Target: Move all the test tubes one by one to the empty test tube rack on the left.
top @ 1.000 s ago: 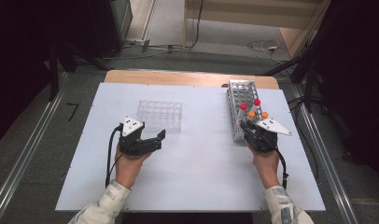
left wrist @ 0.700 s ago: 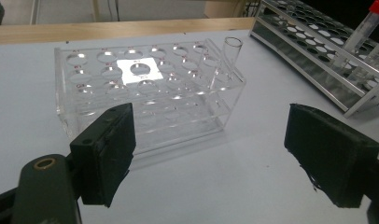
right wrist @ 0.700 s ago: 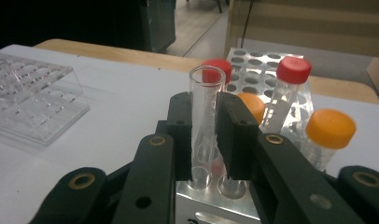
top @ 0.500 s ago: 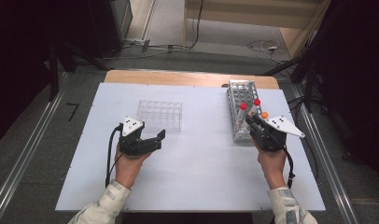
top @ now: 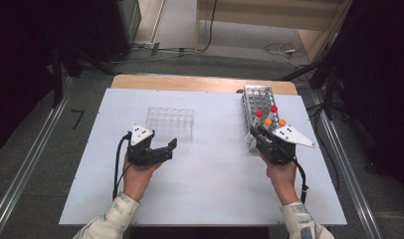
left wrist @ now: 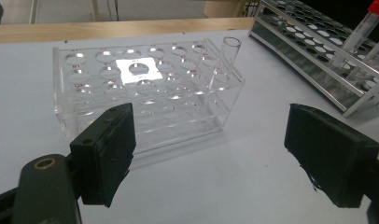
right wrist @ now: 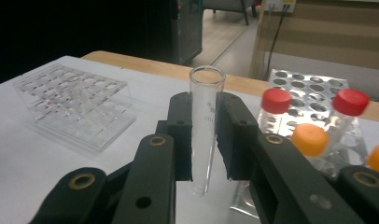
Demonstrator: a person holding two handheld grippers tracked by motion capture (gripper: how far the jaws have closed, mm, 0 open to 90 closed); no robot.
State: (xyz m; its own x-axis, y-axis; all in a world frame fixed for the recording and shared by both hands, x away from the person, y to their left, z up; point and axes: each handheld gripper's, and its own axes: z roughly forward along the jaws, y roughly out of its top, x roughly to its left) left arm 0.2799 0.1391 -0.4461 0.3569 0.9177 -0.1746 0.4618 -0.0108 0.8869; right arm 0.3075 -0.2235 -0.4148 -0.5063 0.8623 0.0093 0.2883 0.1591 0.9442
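The white table (top: 205, 199) carries a metal tube rack (top: 257, 97) at its right. Well to that rack's left stands the clear rack (top: 171, 122), one open tube (left wrist: 230, 55) in its corner. The left gripper (top: 166, 149) rests just before it — jaws wide, holding nothing. Beside the metal rack, the right gripper (right wrist: 204, 135) is clamped on an uncapped test tube (right wrist: 204, 116) — upright, near the capped tubes (right wrist: 313, 140).

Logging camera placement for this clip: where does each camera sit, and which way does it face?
High view: above the person's side, looking forward and down on the white table; forearms, hands, left gripper, right gripper.
Left gripper view: rides that gripper, along its open jaws toward the clear rack.
Right gripper view: rides that gripper, along jaws clamping an uncapped tube.
Shared: both gripper views show the clear rack and the metal rack.
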